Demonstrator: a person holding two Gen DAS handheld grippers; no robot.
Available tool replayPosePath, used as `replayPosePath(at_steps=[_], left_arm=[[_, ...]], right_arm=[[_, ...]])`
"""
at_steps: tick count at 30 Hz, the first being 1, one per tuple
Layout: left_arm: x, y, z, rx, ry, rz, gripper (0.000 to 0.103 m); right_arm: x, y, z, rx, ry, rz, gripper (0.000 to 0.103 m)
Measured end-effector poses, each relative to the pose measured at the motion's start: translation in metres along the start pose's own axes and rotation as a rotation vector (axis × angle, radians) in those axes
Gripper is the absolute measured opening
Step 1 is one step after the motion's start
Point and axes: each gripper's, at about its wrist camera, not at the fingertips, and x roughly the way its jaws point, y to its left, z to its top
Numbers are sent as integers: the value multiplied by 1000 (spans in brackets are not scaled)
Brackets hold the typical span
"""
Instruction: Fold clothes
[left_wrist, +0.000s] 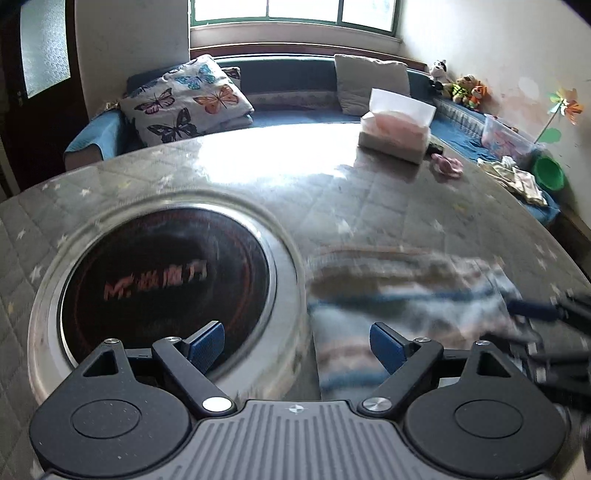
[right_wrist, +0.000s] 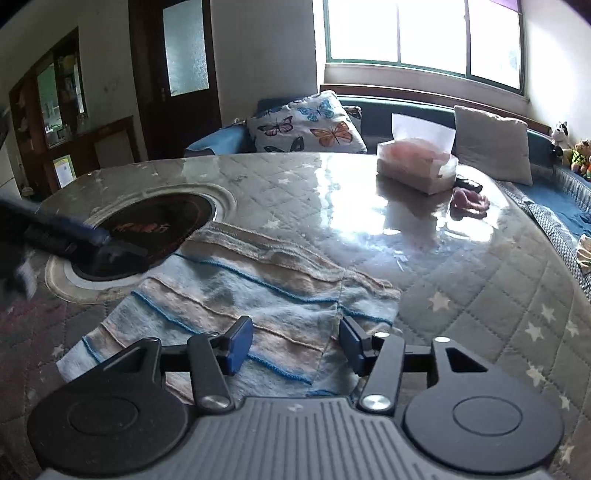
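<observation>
On the quilted table (right_wrist: 461, 295), lower centre of frame: striped garment (right_wrist: 236, 291) lying flat, long axis running upper left to lower right. Right gripper (right_wrist: 295, 345) directly above its near edge, half open, holding nothing. Left gripper (left_wrist: 297, 345) wide open, empty, garment to its right.
</observation>
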Motion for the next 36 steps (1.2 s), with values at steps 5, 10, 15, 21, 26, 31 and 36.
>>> replayPosePath(at_steps=[5, 10, 15, 21, 26, 31, 36], left_arm=[[26, -5, 16, 13, 4, 18, 89], [46, -3, 24, -1, 12, 28, 89], [65, 3, 26, -25, 36, 32, 90], [66, 7, 26, -37, 32, 27, 93], [66, 9, 28, -35, 24, 35, 95], [68, 6, 27, -24, 29, 42, 95], [55, 2, 23, -1, 13, 38, 95]], right_arm=[[3, -1, -1, 8, -5, 2, 63], [6, -3, -1, 7, -4, 3, 68], [9, -3, -1, 0, 0, 8, 72], [12, -3, -1, -3, 5, 16, 77], [13, -2, -1, -5, 9, 25, 80], [14, -1, 0, -7, 11, 33, 84], [7, 1, 0, -14, 1, 31, 89]])
